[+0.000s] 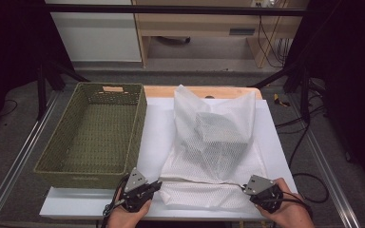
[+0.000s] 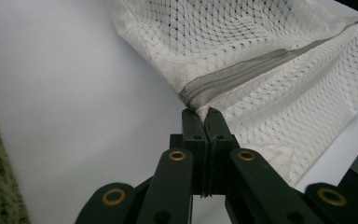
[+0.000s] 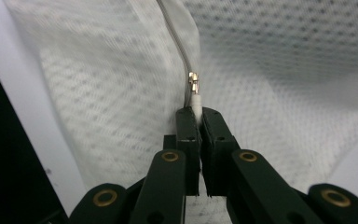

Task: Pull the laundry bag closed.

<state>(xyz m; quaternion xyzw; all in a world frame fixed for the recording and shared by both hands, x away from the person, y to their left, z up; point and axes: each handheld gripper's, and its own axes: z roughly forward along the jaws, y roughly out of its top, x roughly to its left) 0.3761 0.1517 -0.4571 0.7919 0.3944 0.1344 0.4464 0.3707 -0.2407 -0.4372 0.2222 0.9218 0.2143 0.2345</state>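
The table (image 1: 157,128) is covered by a white sheet, with a strip of bare wood showing along its far edge. On its left side stands the green woven basket (image 1: 95,135), long side running from the near edge toward the far edge, nothing in it that I can see. Beside it, over the middle and right of the table, lies the white mesh bag (image 1: 214,142), with something grey and blocky inside its far half. The bag's near end reaches almost to the table's near edge, and its zipper (image 2: 242,70) runs across there, taut between my two hands.

My left gripper (image 1: 156,186) sits near the basket's near right corner; its jaws are pressed together on the left end of the zipper, pinching the fabric where the grey tape stops. My right gripper (image 1: 245,186) is toward the table's near right corner, jaws closed tight on the white zipper pull (image 3: 195,95), its small metal slider just past my fingertips.
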